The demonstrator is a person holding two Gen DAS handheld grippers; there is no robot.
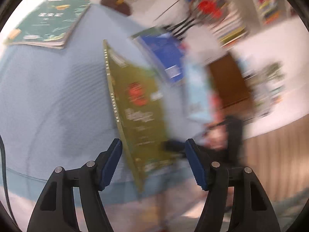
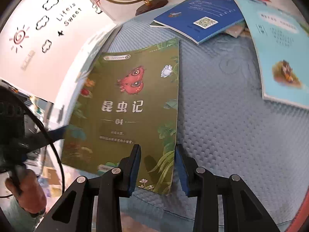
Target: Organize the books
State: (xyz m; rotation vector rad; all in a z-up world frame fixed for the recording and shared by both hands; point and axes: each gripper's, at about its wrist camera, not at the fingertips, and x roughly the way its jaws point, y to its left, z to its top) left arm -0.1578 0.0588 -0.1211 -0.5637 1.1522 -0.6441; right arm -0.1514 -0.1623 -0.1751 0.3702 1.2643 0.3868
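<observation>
Olive book (image 2: pixel 125 106) edge betw. right hand-held gripper (image 2: pixel 157 168) pads, clamped; left hand-held gripper (image 1: pixel 153 162) released.

Left gripper (image 1: pixel 153 162) hangs with its jaws spread wide, pads clear of the olive book (image 2: pixel 127 108). Right gripper (image 2: pixel 157 166) angles steeply down, one finger on each face of that book's lower corner.

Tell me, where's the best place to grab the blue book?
Probably the near corner of the blue book, coming in from the front. That corner juts out past the book beneath, so one finger could likely slide under it. The pale book covers its right end.
</observation>
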